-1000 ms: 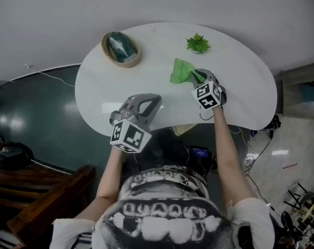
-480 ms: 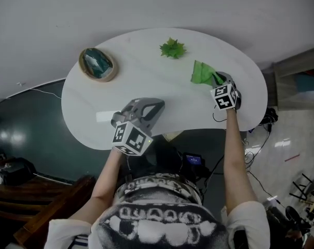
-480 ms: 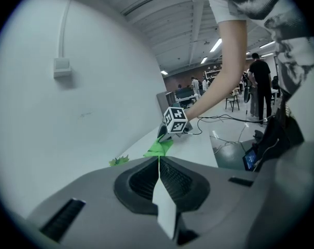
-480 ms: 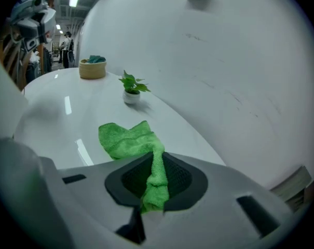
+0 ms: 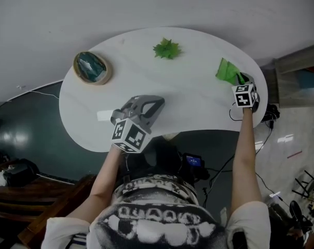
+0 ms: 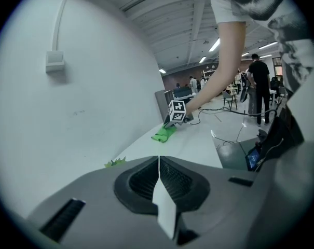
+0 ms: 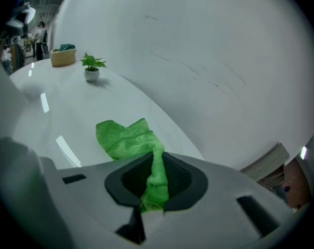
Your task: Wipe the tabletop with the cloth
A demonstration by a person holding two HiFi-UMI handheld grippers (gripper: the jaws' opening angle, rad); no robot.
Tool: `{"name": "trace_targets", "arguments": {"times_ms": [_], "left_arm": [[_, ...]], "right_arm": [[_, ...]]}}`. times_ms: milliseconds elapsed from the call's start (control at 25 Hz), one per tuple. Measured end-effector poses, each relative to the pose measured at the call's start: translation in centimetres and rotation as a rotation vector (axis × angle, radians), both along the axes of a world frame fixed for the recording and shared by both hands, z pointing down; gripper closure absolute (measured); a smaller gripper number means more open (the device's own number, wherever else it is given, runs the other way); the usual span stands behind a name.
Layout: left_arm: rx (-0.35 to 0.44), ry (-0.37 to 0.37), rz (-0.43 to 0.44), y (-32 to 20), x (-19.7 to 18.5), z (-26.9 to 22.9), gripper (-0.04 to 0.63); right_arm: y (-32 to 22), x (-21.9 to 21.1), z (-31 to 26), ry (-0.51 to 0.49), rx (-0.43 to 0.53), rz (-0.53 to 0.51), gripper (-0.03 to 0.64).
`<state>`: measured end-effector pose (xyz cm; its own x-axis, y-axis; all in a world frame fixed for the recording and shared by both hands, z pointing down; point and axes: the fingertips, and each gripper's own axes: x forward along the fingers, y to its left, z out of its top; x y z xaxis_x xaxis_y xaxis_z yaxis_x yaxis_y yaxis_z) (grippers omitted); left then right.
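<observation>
Pinching bunched fuzzy green cloth (image 7: 126, 138), right gripper (image 7: 154, 193) on glossy white tabletop (image 5: 188, 95).

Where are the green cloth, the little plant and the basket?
green cloth (image 5: 227, 70), head view, middle of the bunched fabric.
little plant (image 5: 166, 49), head view, centre of its leaves.
basket (image 7: 63, 59), right gripper view, its tan side wall.

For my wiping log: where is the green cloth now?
In the head view the green cloth lies at the far right end of the table, pinched in the right gripper, well right of the small plant.
</observation>
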<state>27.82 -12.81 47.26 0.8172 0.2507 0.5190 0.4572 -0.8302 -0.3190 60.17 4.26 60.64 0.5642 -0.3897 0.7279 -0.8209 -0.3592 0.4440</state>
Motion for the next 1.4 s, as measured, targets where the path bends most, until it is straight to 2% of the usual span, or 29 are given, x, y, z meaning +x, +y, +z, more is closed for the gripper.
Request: {"name": "trace_targets", "arguments": {"times_ms": [240,400,720,1040,1400], "left_arm": [[0.003,-0.009,0.018,0.5,0.0,0.4,0.589],[0.006,-0.006,0.04,0.9,-0.4,0.3,0.588],[0.007,0.02,0.006,-0.5,-3.9,-0.4,0.589],[0.008,0.039,-0.093,-4.8,-12.6,-0.8,0.589],[0.027,0.029,-0.261,-11.9,-27.2,-0.6,0.588]], "right_arm": [[3.3,1.5,0.2,0.004,0.025,0.09,0.565],[3.7,0.8,-0.8,0.014,0.061,0.121,0.566],[-0.6,-4.7,-4.1,0.046,0.136,0.03,0.566],[-10.3,-16.4,-6.5,0.026,0.212,-0.141,0.566],[-25.6,-36.1,-8.0,-0.046,0.312,-0.41,0.565]]}}
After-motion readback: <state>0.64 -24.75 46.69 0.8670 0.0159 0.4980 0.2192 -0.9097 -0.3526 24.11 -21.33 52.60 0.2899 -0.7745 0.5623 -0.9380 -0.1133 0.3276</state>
